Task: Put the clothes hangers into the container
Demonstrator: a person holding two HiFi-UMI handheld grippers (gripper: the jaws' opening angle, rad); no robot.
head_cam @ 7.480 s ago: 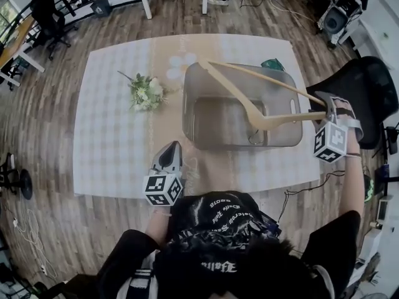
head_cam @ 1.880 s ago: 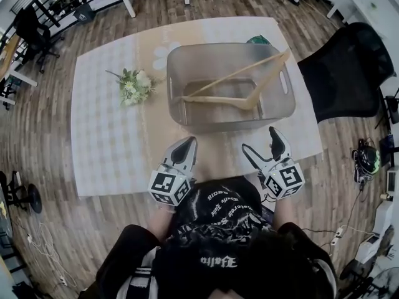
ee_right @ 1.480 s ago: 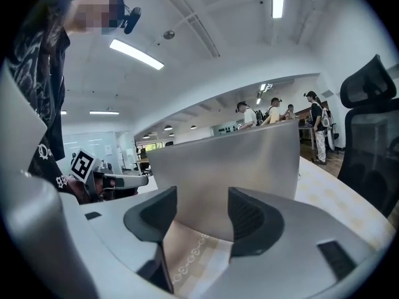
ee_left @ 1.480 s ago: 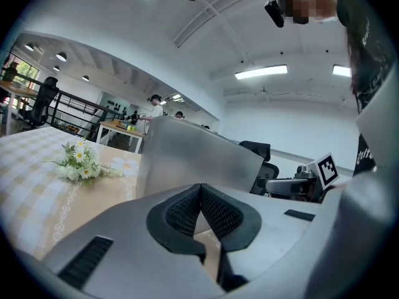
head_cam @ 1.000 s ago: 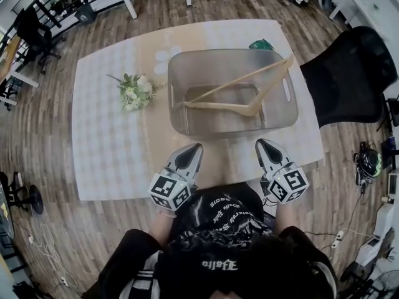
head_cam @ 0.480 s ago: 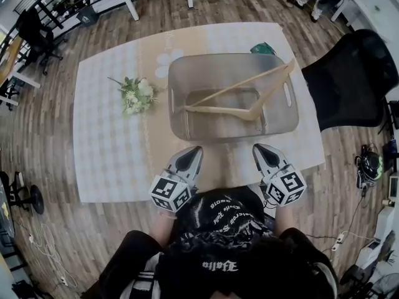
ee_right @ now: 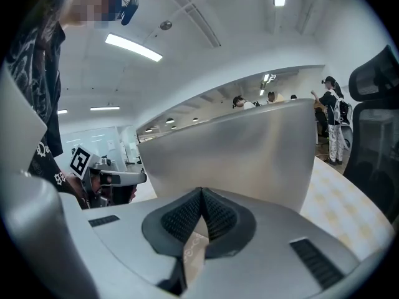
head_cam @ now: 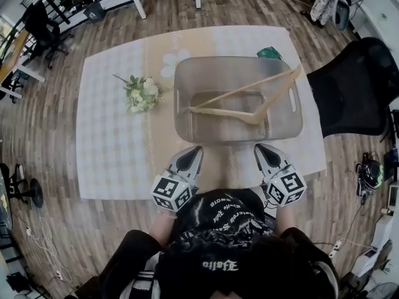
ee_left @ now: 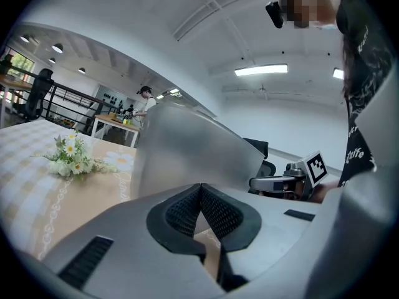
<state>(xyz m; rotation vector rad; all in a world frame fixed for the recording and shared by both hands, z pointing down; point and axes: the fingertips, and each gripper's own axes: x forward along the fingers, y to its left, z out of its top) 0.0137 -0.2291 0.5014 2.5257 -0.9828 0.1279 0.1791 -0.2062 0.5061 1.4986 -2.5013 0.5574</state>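
A pale wooden clothes hanger [head_cam: 240,104] leans inside the translucent grey plastic container [head_cam: 182,114] on a checked white tablecloth [head_cam: 112,148]; a wood-plank floor [head_cam: 43,142] surrounds the table; the left gripper [head_cam: 192,151] and right gripper [head_cam: 261,149] have their jaws pressed together, empty.

Wood-plank floor [head_cam: 37,136], black office chair [head_cam: 355,92], ceiling strip lights [ee_left: 260,70].

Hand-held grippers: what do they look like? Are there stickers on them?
The left hand-held gripper and right hand-held gripper are light grey wedges that taper to a point. Each carries a white cube with black square markers. Their pads are black with a bumpy grid. The person wears a black top with white lettering.
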